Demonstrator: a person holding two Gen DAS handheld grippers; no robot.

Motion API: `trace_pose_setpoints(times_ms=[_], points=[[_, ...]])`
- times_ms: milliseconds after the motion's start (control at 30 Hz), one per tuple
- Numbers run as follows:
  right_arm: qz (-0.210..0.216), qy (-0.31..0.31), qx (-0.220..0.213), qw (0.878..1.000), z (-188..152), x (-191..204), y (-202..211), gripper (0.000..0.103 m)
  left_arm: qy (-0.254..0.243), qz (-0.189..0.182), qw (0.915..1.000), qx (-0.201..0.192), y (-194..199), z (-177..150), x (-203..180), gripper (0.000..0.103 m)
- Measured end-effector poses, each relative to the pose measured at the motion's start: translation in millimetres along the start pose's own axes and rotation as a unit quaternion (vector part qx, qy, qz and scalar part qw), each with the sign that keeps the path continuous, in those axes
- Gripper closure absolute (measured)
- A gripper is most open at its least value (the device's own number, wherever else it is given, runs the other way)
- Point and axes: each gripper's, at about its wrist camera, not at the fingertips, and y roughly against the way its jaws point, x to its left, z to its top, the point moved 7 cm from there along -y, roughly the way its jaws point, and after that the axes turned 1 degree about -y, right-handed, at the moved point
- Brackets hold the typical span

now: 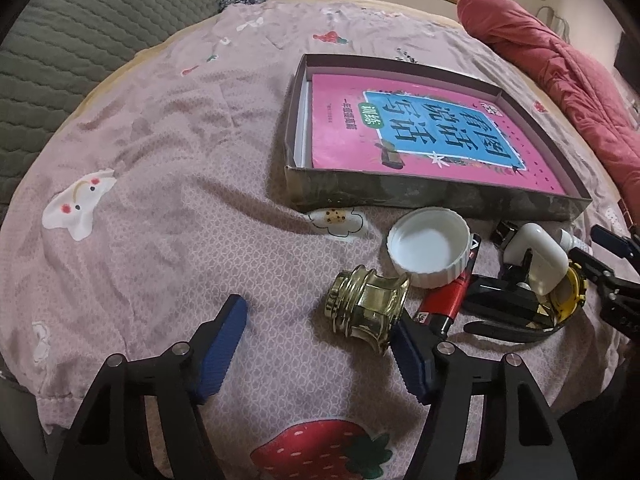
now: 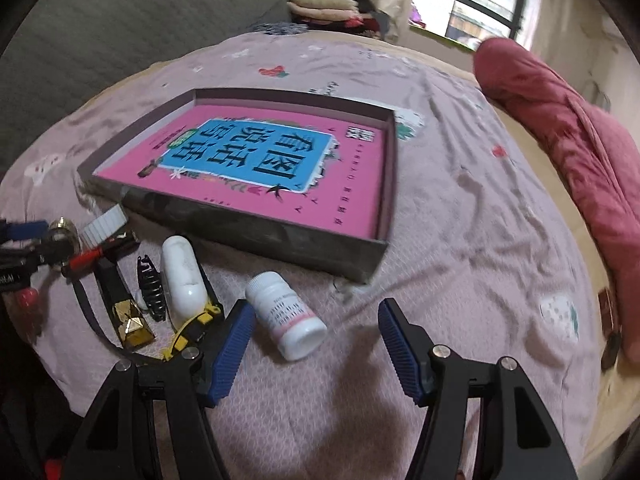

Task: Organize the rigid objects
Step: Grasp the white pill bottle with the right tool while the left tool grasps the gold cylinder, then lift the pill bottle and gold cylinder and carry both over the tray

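Note:
A shallow dark box [image 1: 400, 196] lies on the pink bedsheet with a pink and blue book [image 1: 420, 136] flat inside it. In front of it lie a gold metal cap [image 1: 368, 308], a white lid [image 1: 428, 252], a red lighter [image 1: 448, 300], a white case [image 1: 536, 256] and a yellow watch [image 1: 568, 296]. My left gripper [image 1: 318, 320] is open; the gold cap lies on its side between the fingers, close against the right pad and well away from the left one. My right gripper [image 2: 314, 312] is open around a lying white pill bottle [image 2: 288, 316], whose side is near the left pad.
A black hair clip [image 2: 152, 288] and a black and gold piece [image 2: 128, 312] lie left of the bottle. A rolled red quilt [image 2: 580, 152] runs along the bed's right side. A grey headboard [image 1: 80, 40] stands at the left. Folded clothes [image 2: 320, 4] are stacked at the back.

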Motion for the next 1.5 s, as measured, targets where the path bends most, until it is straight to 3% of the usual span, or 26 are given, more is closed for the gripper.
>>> trace_pose_setpoints(times_ms=[333,633,1000,1267,1500], points=[[0.027,-0.011,0.007,1.000,3,-4,-13,0.039,-0.024,-0.020,0.9994,-0.013,-2,6,-20,0.073],[0.075,0.004,0.015,0.997,5,12,-14,0.074,-0.020,-0.041,0.9987,-0.024,-7,13,-18,0.073],[0.111,-0.056,0.034,0.992,-1,5,-18,0.076,0.006,-0.062,0.9976,-0.031,-4,13,-14,0.074],[0.095,-0.059,-0.018,0.994,12,2,14,0.076,0.011,-0.061,0.9971,-0.043,9,11,-12,0.074],[0.100,-0.091,-0.021,0.991,11,9,29,0.076,-0.002,-0.059,0.9962,-0.064,29,11,-19,0.074]])
